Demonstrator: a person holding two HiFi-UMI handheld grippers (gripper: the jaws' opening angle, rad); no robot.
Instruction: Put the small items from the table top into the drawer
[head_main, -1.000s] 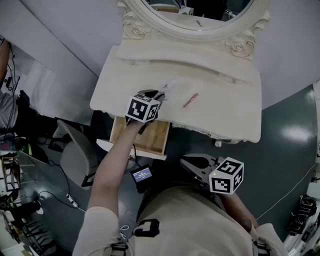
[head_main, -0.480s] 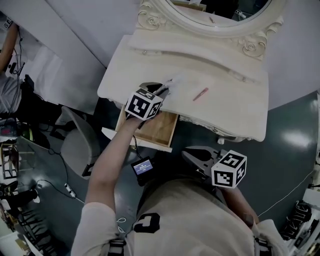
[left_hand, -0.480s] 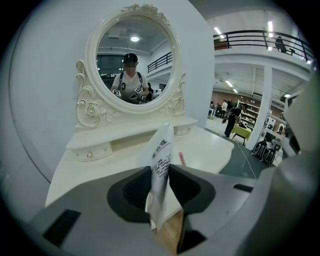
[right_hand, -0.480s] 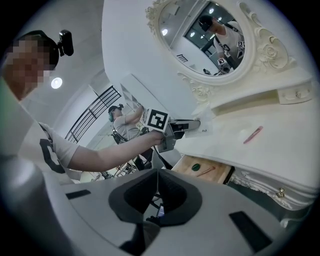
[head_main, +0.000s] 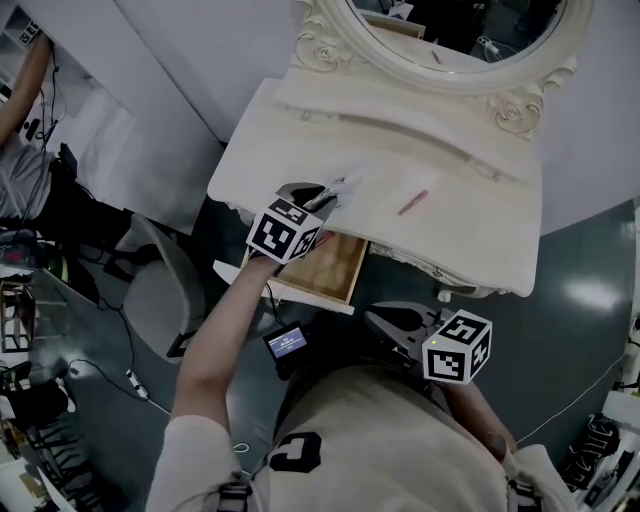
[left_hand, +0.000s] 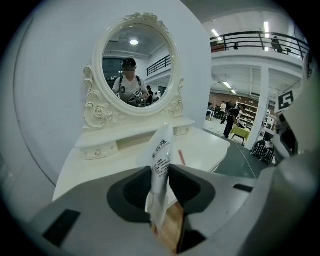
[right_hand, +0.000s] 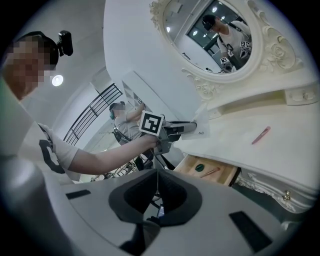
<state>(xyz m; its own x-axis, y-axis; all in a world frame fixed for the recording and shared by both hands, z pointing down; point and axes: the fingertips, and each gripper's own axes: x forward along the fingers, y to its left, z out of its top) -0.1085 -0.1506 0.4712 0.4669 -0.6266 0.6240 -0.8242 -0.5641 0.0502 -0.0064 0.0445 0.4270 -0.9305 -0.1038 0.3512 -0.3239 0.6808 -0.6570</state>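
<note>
Your left gripper (head_main: 324, 195) pinches a white packet (left_hand: 161, 160) near the open drawer (head_main: 330, 268), frame center; your right gripper (head_main: 386, 323), lower right, is closed and empty.

Beyond the jaws of the left gripper (left_hand: 160, 175) a white wall (left_hand: 55, 75) backs an ornate oval mirror (left_hand: 135, 60), while to their right a dark floor (left_hand: 240, 160) runs toward a bright hall (left_hand: 235, 107) with a railed balcony (left_hand: 260, 44) and strip lights (left_hand: 216, 35) overhead.

Large open indoor hall, studio-like. A white worktop (head_main: 470, 215) with oval mirror (head_main: 455, 30) stands against a partition panel (head_main: 180, 60). Balcony railing (left_hand: 250, 40) shows upper right, floor cables (head_main: 128, 380) lower left.
</note>
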